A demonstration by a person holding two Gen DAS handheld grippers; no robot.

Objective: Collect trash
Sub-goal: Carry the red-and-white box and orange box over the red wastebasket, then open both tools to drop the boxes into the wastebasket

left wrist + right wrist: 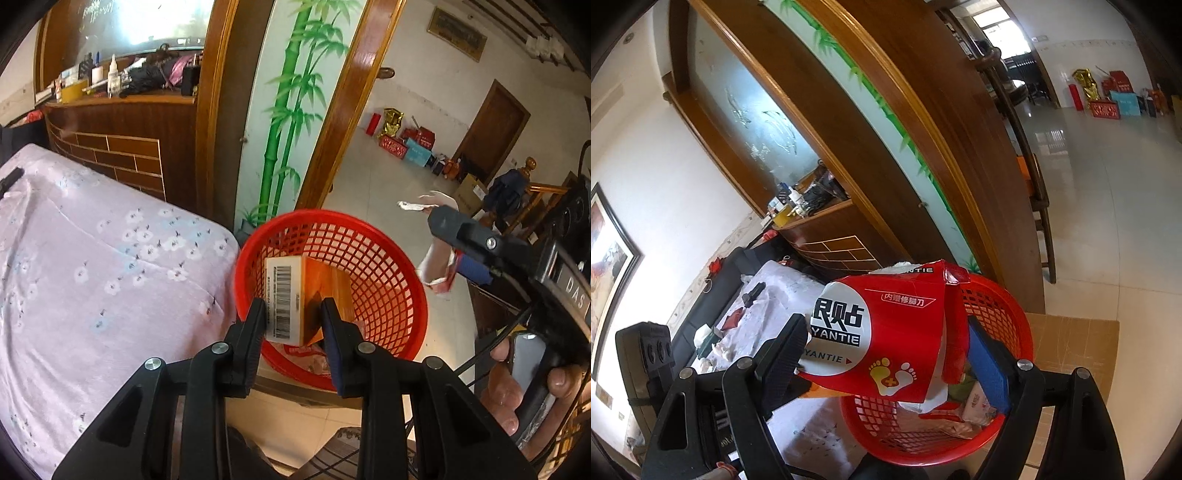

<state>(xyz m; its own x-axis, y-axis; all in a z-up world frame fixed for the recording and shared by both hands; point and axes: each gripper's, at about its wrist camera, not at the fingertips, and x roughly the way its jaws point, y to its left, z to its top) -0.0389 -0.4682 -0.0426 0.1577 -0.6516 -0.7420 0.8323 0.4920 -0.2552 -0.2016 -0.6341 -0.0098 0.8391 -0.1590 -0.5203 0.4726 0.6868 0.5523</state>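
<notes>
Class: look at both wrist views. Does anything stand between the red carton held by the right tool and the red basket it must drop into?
Nothing visible does. The right tool holds the torn red carton just above the red basket, whose mouth is open; the orange box lies inside.

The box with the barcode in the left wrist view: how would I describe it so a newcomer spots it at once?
Find the red mesh basket beside the flowered purple bedspread. The orange box sits inside it, between the left tongs. Unlike the torn red carton gripped by the right tongs, it has a white side printed with a black barcode.
</notes>
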